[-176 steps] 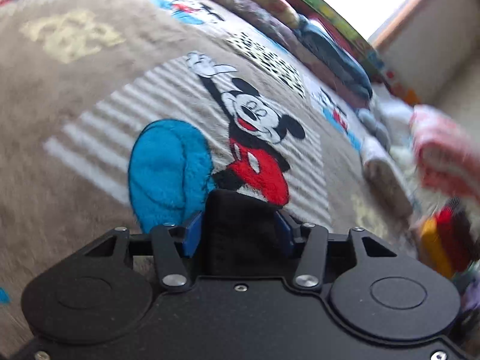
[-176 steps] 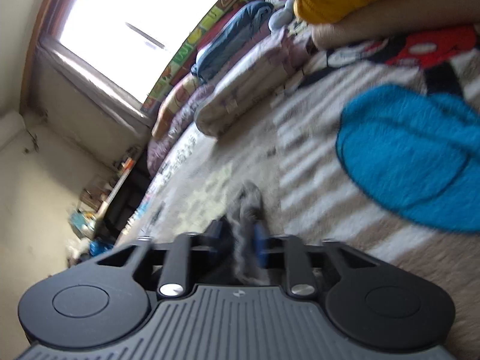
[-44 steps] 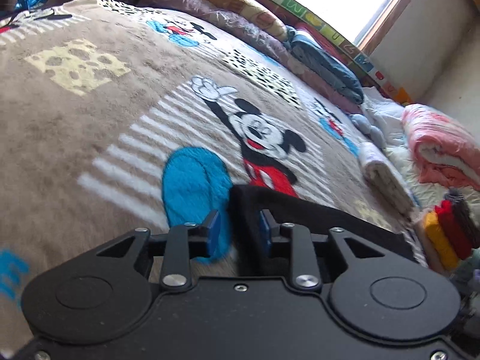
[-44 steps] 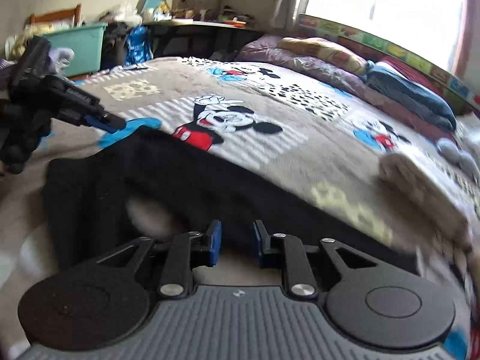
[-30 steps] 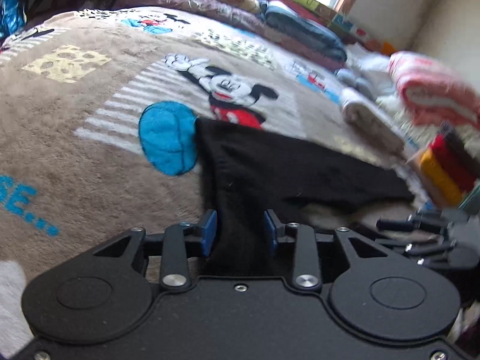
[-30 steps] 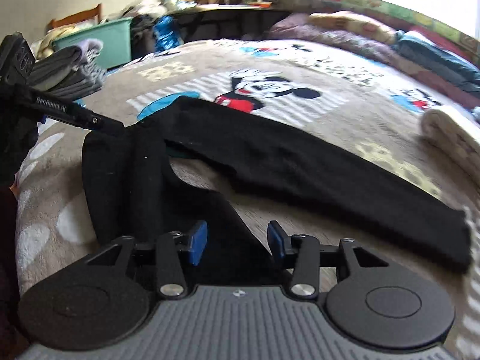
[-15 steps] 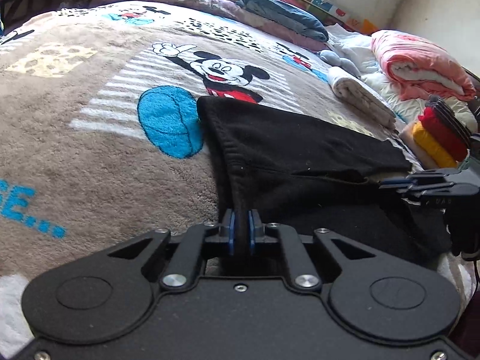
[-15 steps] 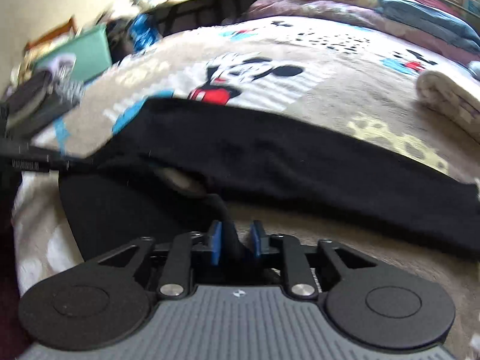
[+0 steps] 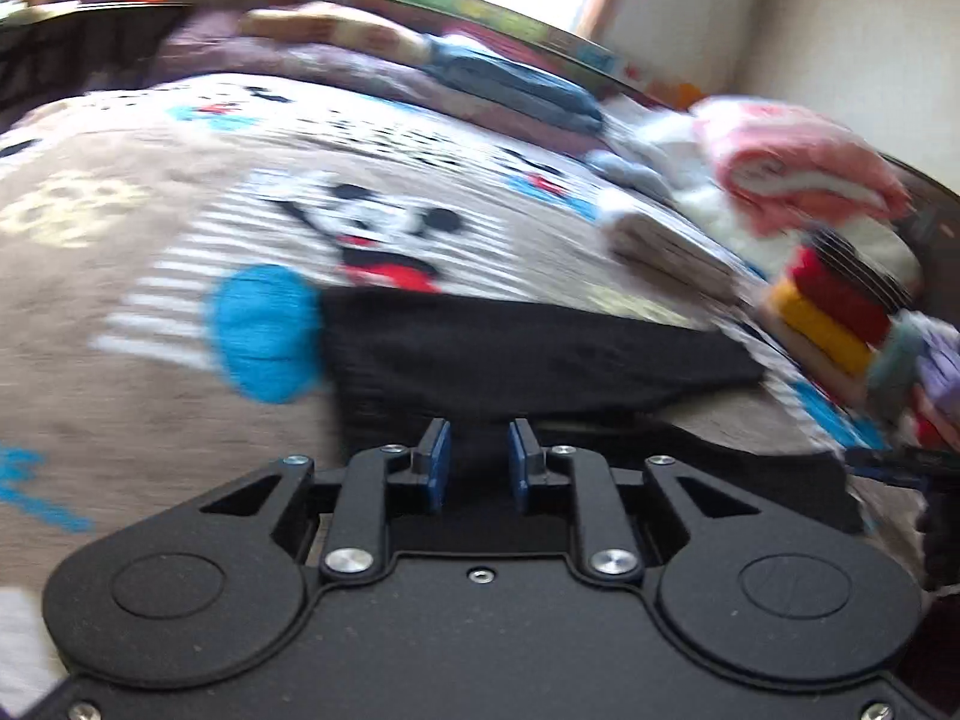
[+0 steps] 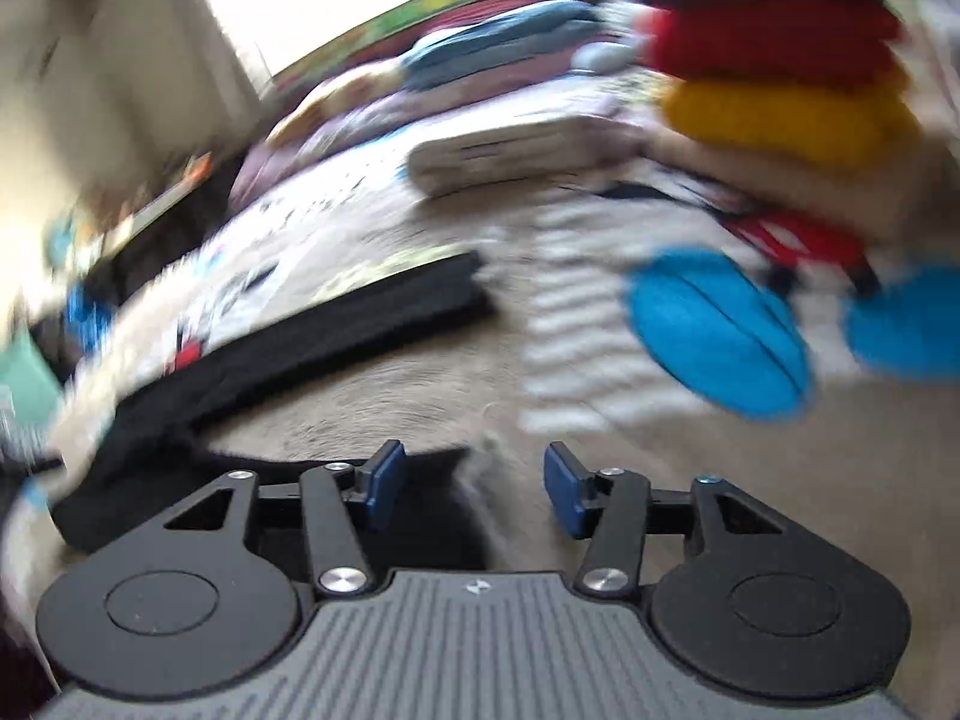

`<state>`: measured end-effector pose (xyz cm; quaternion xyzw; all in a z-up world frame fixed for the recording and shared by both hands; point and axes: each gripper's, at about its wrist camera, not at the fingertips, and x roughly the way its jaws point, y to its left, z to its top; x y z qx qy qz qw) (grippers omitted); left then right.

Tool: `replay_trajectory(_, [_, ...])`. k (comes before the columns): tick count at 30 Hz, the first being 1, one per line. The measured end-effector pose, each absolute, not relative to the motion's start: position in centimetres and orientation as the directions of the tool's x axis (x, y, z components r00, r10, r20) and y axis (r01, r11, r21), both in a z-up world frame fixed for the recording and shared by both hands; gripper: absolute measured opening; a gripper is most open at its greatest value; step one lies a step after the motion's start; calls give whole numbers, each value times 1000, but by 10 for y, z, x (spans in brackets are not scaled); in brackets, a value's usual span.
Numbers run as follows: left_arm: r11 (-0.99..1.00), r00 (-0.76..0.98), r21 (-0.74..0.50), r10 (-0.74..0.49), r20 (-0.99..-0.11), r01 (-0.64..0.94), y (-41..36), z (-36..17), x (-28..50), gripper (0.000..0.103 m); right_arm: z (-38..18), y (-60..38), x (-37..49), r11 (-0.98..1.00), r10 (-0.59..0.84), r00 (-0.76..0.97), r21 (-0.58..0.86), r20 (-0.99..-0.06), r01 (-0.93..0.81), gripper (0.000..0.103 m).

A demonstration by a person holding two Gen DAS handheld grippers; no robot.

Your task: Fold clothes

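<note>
A pair of black trousers [image 9: 528, 354] lies spread on the Mickey Mouse blanket [image 9: 120, 312], one leg running right. My left gripper [image 9: 478, 462] is open, its blue pads a little apart over the near edge of the black cloth. In the right wrist view the trousers [image 10: 312, 336] stretch away to the upper right. My right gripper [image 10: 471, 483] is open wide above the blanket, with the black cloth's corner under its left finger. Both views are motion-blurred.
A stack of folded clothes in red, yellow and black [image 9: 834, 306] stands at the right, also in the right wrist view [image 10: 780, 84]. A folded beige item [image 9: 666, 246] and a pink blanket [image 9: 792, 162] lie beyond. Bedding is piled along the window wall [image 9: 420, 72].
Both grippers were shut on the black cloth half a second ago and have opened. The right gripper has swung to face the clothes stack. The trousers now lie flat.
</note>
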<state>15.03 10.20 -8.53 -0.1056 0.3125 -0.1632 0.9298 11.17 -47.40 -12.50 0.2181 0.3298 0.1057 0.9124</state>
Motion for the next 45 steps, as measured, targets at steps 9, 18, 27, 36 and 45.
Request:
replay_trajectory(9, [895, 653, -176, -424, -628, 411, 1, -114, 152, 17, -158, -461, 93, 757, 404, 772, 653, -491, 20, 8])
replay_trajectory(18, [896, 692, -174, -429, -580, 409, -2, -106, 142, 23, -151, -477, 75, 744, 359, 797, 665, -485, 69, 38])
replay_trajectory(27, [861, 672, 33, -371, -641, 507, -68, -134, 131, 37, -131, -395, 46, 964, 262, 867, 163, -424, -211, 40])
replay_trajectory(36, [870, 735, 27, -399, -548, 492, -62, -119, 112, 48, -145, -398, 51, 973, 226, 846, 148, -483, -176, 41])
replay_trajectory(45, [925, 857, 254, -126, -500, 284, -4, -115, 81, 53, -136, -373, 8, 947, 200, 870, -141, -451, -290, 43])
